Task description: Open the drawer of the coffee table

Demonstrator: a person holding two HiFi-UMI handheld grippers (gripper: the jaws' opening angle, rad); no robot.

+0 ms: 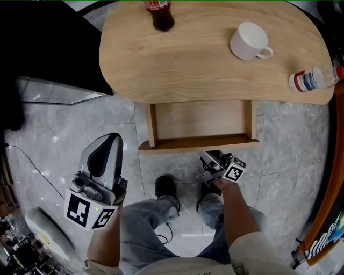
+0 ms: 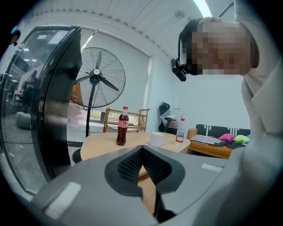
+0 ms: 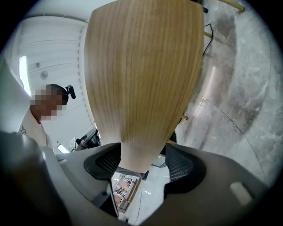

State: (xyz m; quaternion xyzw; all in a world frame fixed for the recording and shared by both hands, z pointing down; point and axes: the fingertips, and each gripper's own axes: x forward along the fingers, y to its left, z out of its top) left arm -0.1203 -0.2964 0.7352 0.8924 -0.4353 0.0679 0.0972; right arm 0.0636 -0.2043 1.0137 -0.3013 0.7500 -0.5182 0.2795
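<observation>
Drawer [image 1: 200,119] stands pulled out under the counter [image 1: 215,64], frame centre; its front panel [image 1: 177,144] runs left-right. Right tongs [image 3: 142,162] clasp that panel just right of its middle; the pull axis runs toward frame bottom. Left tongs [image 2: 141,152] clenched, empty, lower left, well apart. Cola bottle [image 1: 160,13] and water bottle [image 1: 314,79]: label print illegible.

Oval light-wood table [image 1: 204,64] on a grey marble-look floor [image 1: 64,123]. On top, well apart: dark cola bottle [image 1: 159,13] upright at the far edge, white cup [image 1: 249,41] with its handle to the right, and a clear water bottle [image 1: 313,79] with a red cap at the right end. Drawer [image 1: 199,121] stands pulled out under the near edge, and a person's black shoes [image 1: 165,188] are planted on the floor just before it.
</observation>
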